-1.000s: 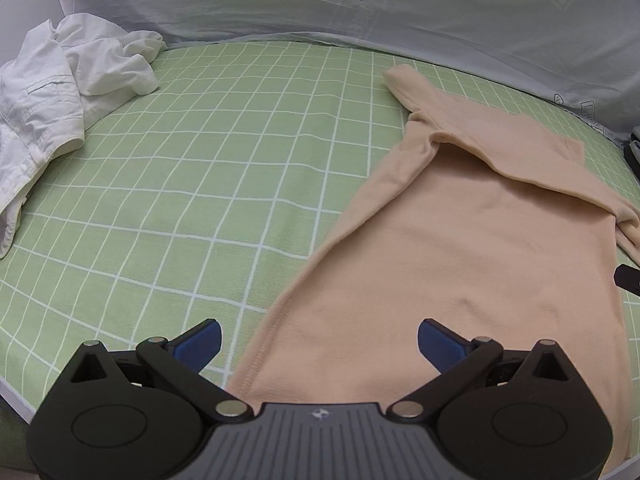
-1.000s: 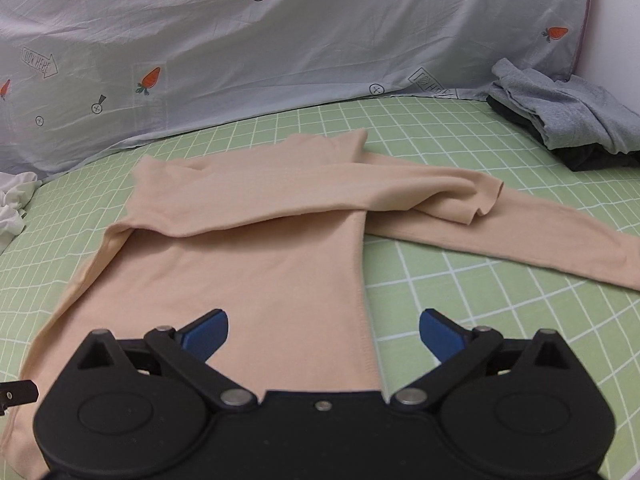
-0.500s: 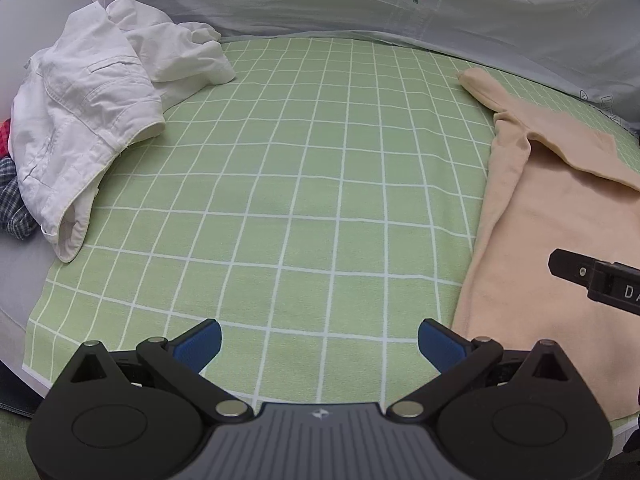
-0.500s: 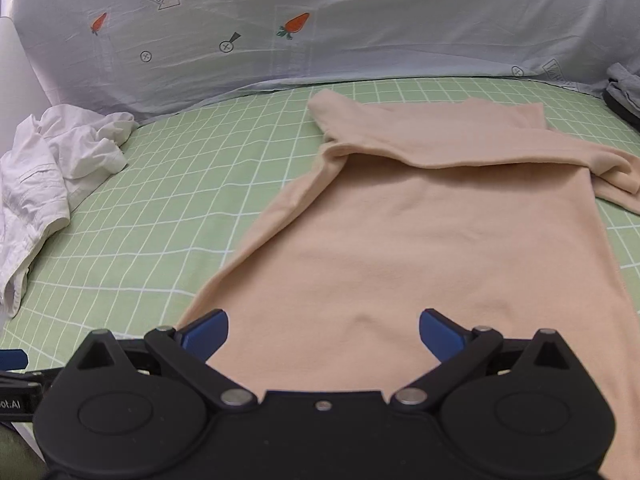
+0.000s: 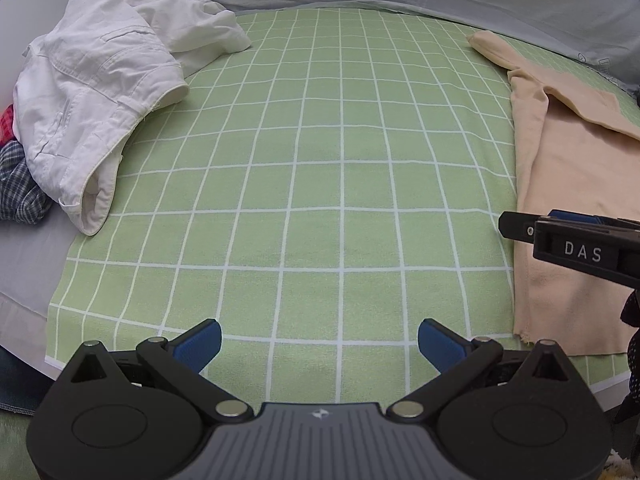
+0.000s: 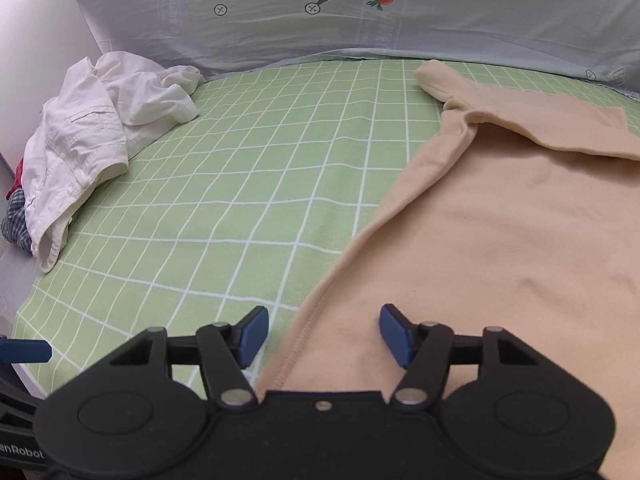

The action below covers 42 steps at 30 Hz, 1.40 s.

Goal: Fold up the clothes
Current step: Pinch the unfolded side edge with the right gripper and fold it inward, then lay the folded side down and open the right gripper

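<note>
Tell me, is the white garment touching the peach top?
Apart. In the right wrist view, bare green checked sheet lies between the white garment and the peach top.

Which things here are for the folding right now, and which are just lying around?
For the job:
- peach top, spread flat
- right gripper, open over the top's near-left edge
- left gripper, open over bare green checked sheet

Just lying about:
- white crumpled garment
- blue plaid cloth beside it
- carrot-print bedding behind
</note>
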Each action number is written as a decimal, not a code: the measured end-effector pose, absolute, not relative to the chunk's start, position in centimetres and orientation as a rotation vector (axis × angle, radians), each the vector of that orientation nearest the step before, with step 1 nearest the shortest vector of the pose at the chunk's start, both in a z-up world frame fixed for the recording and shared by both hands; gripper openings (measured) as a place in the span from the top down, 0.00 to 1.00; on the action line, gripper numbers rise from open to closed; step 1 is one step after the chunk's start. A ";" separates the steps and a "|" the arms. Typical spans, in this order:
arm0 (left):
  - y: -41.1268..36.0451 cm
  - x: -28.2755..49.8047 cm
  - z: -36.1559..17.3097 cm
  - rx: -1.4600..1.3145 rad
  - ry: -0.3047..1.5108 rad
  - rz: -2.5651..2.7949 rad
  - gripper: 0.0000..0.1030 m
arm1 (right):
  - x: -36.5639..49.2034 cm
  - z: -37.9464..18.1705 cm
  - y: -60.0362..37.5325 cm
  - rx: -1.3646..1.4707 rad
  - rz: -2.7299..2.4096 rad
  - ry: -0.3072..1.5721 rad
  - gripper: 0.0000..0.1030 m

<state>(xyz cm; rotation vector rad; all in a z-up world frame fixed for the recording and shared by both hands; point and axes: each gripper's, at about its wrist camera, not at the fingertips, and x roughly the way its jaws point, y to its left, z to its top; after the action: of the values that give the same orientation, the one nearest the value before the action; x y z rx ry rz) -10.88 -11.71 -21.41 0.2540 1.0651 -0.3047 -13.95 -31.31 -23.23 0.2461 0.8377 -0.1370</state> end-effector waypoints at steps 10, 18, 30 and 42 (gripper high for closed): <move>-12.0 -10.5 -21.0 0.212 1.058 -0.298 0.00 | -15.3 -22.4 -33.7 0.304 -0.155 0.801 0.98; -16.9 -10.4 -20.6 0.210 1.048 -0.398 0.00 | -17.7 -21.0 -36.7 0.358 -0.141 0.749 0.98; -25.9 -13.2 -19.9 0.260 1.016 -0.544 0.00 | -21.8 -19.7 -43.9 0.379 -0.206 0.744 0.98; -29.9 -15.5 -22.0 0.303 1.093 -0.486 0.00 | -22.2 -22.1 -48.0 0.376 -0.191 0.880 0.99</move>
<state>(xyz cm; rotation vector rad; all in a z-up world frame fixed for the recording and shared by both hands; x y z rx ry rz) -15.52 -29.85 -22.02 0.3034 1.0928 -0.4858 -22.24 -48.03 -22.07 0.3763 0.8799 -0.1914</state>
